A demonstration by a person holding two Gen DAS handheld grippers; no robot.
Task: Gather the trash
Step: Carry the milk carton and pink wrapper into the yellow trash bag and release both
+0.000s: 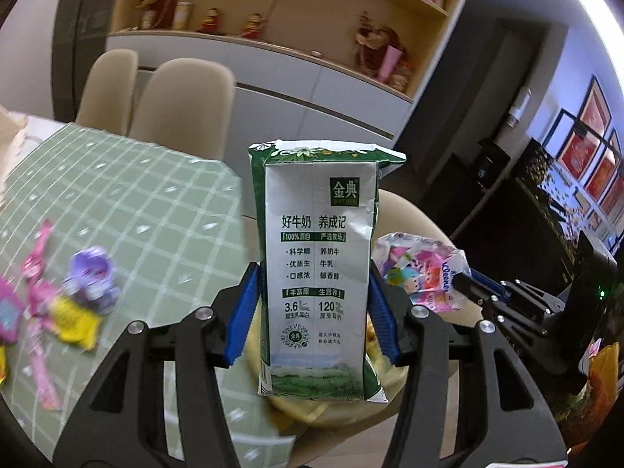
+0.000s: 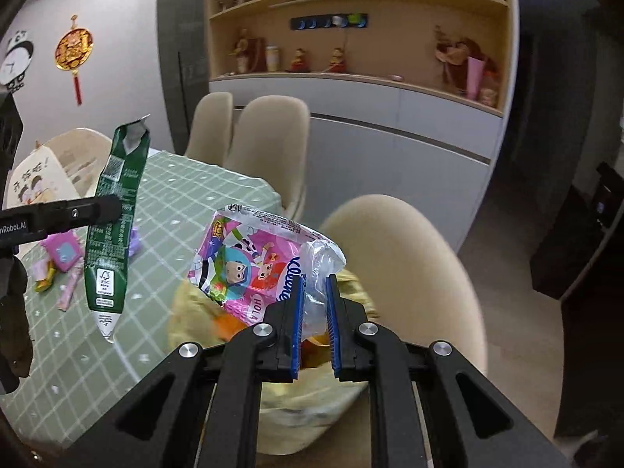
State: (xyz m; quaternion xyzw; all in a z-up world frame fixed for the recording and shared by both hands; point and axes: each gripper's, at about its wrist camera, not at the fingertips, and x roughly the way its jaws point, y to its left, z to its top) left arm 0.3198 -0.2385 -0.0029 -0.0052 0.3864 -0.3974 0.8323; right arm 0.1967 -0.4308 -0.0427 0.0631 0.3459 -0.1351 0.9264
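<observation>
My left gripper [image 1: 314,304] is shut on a flattened green and white milk carton [image 1: 318,265], held upright in the air past the table's edge. The same carton [image 2: 115,218] hangs at the left of the right wrist view, pinched by the left gripper's fingers [image 2: 99,208]. My right gripper [image 2: 315,312] is shut on a crumpled pink cartoon tissue wrapper [image 2: 253,261]; that wrapper [image 1: 423,271] shows to the right of the carton in the left wrist view. A yellow bag [image 2: 312,386] with trash in it lies below both grippers, on a beige chair [image 2: 413,257].
The green checked tablecloth [image 1: 128,195] carries several loose wrappers: purple [image 1: 91,277], yellow [image 1: 74,321] and pink [image 1: 37,269]. Two more beige chairs [image 1: 183,101] stand behind the table. A white cabinet with shelves [image 2: 390,136] fills the back wall; dark furniture stands at the right.
</observation>
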